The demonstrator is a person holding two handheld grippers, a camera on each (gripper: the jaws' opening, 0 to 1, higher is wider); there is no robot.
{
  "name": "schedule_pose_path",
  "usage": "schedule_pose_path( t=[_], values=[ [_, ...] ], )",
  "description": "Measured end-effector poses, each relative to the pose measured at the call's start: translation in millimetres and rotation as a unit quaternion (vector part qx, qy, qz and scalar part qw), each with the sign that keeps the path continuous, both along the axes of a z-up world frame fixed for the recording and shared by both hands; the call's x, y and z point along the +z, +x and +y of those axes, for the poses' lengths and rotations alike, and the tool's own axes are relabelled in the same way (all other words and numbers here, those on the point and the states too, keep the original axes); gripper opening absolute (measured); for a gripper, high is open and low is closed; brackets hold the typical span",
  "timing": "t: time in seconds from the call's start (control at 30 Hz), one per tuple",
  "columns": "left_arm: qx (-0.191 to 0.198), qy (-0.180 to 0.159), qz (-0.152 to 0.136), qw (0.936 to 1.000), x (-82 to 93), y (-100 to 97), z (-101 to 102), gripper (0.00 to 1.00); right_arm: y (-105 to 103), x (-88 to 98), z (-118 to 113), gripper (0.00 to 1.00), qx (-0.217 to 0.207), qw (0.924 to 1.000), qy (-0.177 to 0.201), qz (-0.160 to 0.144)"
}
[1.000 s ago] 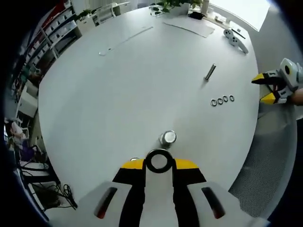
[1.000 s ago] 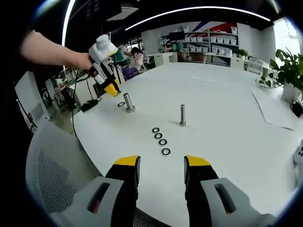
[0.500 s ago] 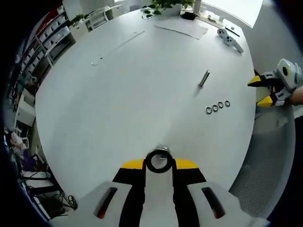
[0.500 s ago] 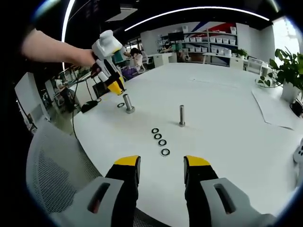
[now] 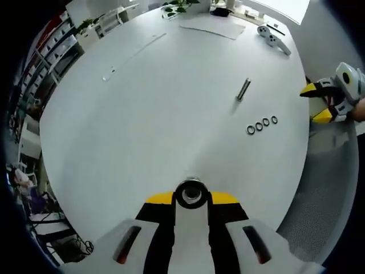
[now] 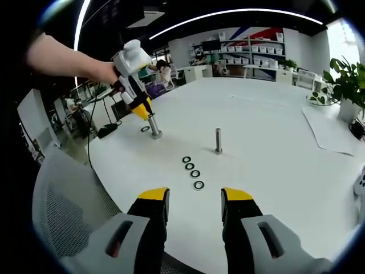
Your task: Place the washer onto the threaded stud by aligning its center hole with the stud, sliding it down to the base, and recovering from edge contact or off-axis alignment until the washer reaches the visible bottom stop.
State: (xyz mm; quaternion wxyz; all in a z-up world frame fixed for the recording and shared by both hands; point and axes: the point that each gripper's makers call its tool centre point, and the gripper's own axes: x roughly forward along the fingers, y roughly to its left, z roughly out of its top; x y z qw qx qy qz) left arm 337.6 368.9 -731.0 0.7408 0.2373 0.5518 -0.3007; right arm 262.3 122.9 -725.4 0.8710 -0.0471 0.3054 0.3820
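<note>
My left gripper [image 5: 191,198] is shut on a steel washer [image 5: 191,193], held flat right over the top of a threaded stud, whose tip shows through the washer's hole. From the right gripper view, the left gripper [image 6: 141,108] hangs at the top of that upright stud [image 6: 154,127], near the table's edge. My right gripper [image 6: 194,201] stands open with nothing between its fingers, back at the table's near edge; it also shows as the yellow-tipped right gripper [image 5: 323,103].
A second stud [image 6: 218,140] stands mid-table beside a row of several loose washers [image 6: 192,170]. One more washer [image 6: 145,129] lies by the first stud. A mesh chair [image 6: 63,211] sits below the table edge. A game controller [image 5: 274,41] and paper [image 5: 212,25] lie far off.
The left gripper has carried the washer forward and down until it sits right above the stud's tip, which earlier stood ahead of the jaws. The right gripper has stayed put.
</note>
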Motion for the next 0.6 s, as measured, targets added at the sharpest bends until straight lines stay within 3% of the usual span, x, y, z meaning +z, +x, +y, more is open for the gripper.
schedule_pose_path(
  t=[0.6],
  values=[
    [-0.029,0.037,0.025,0.9986,-24.9,2.9,-5.0,0.19,1.4,1.2,-0.6,0.38,-0.003,1.0,0.007,0.0]
  ],
)
